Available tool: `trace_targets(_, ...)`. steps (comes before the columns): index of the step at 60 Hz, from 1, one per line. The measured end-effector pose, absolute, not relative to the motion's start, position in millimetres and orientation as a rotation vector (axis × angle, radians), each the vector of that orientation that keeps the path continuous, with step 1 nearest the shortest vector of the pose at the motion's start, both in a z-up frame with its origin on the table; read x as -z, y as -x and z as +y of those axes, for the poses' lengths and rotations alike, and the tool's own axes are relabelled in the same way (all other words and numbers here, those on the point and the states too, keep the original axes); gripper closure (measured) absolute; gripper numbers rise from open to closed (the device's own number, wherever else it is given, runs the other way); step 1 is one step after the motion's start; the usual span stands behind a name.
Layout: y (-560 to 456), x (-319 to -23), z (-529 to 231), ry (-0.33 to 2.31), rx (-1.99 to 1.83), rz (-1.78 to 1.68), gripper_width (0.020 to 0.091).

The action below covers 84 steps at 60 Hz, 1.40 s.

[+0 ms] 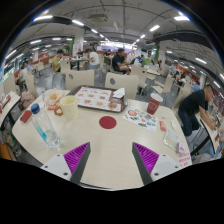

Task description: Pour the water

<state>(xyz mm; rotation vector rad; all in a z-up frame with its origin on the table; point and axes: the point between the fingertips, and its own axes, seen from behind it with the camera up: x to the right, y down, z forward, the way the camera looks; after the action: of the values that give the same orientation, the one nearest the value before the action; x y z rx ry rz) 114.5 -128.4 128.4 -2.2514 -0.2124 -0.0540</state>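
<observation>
My gripper (112,160) is open above the near part of a pale table (105,145), with nothing between its two fingers and their purple pads (76,156). Well ahead and to the left stands a clear water bottle with a blue cap (38,124), upright. Just right of it stands a clear glass (52,126), and beyond that a pale cup (68,107). A red round coaster (107,122) lies on the table straight ahead of the fingers.
A tray with food (97,98) sits at the far side of the table. A red cup (153,105) and printed leaflets (142,119) lie to the right. A person in dark clothes (190,108) sits at the right; more people sit at tables behind.
</observation>
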Motion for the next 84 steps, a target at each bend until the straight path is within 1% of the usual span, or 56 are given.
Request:
trace_targets(10, -106.6, -121.3, -148.0, 2.275, 0.049, -0.177, 0.0256)
trace_targets(19, -81.2, -105.4, -182.7, 2.309, 0.046, -0.182, 0.0261)
trace_targets(27, -34.4, -87.4, -209.2, 2.322, 0.008, -0.214, 0.0252)
trace_targets(33, 17.4, -87.9, -216.8, 2.289, -0.055, -0.226, 0.0249)
trace_targets(45, 108.9, -95.9, -178.3, 2.170, -0.106, -0.192, 0.0254)
trace_targets(56, 132.2, -81.3, -113.6, 2.112, -0.072, -0.039, 0.0259)
trace_targets(59, 134.0, -74.2, -98.7, 2.103, -0.061, -0.012, 0.0285)
trace_targets(61, 134.3, -68.8, -90.6, 2.097, -0.053, 0.001, 0.0322)
trace_targets(65, 133.8, -58.8, -79.8, 2.097, -0.031, 0.006, 0.0414)
trace_targets(68, 135.1, -59.3, -74.7, 2.076, -0.027, 0.020, 0.0508)
trace_targets(73, 136.4, -60.0, -68.7, 2.060, -0.010, 0.013, 0.0541)
trace_targets(77, 136.5, -60.1, -69.1, 2.059, 0.001, 0.005, 0.0604)
trace_targets(78, 136.3, -59.8, -69.5, 2.063, 0.004, 0.008, 0.0609)
trace_targets(82, 136.0, -60.4, -69.5, 2.075, 0.037, -0.014, 0.0677)
trace_targets(84, 136.7, -60.5, -69.5, 2.084, 0.057, -0.040, 0.0679)
